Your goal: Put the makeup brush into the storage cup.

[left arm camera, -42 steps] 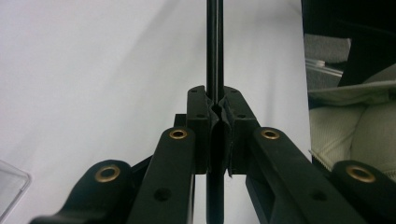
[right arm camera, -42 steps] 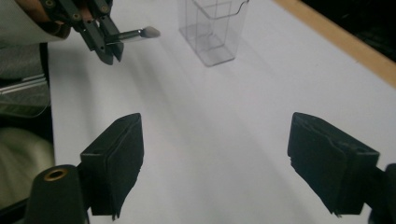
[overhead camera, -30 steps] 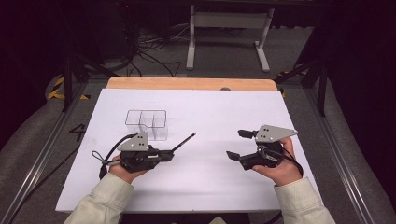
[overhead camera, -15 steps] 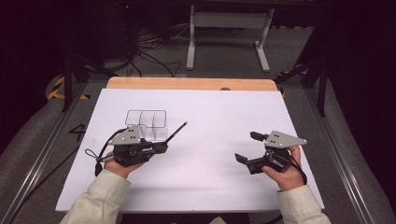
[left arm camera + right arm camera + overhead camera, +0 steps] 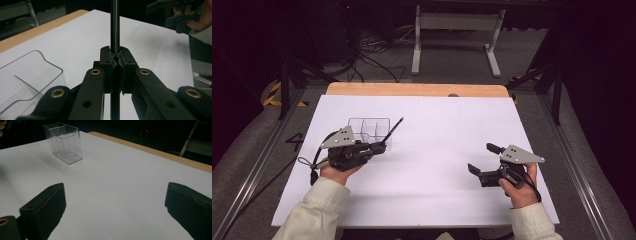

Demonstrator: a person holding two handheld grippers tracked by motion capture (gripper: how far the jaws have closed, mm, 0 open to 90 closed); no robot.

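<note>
My left gripper (image 5: 379,146) is shut on a thin black pen (image 5: 394,129). The pen slants up and away over the right side of a clear compartmented box (image 5: 362,120). In the left gripper view the pads (image 5: 107,57) pinch the pen (image 5: 114,25) upright, with the clear box (image 5: 30,72) at lower left. My right gripper (image 5: 482,158) hovers low over the white sheet at the near right. Its jaws have just been opening and stand wide with nothing between them. The right gripper view (image 5: 115,195) looks across bare sheet to the box (image 5: 63,142) far off.
A white sheet (image 5: 447,130) covers the table, with a wooden strip (image 5: 412,89) bare along the far edge. Behind the table stand a metal frame's legs (image 5: 417,45) and floor cables (image 5: 367,55). The other hand (image 5: 200,15) appears at the upper right of the left gripper view.
My left gripper carried the pen away and to the left, up to the clear box. My right gripper sank and drew toward the near right, its jaws spreading a little wider.
</note>
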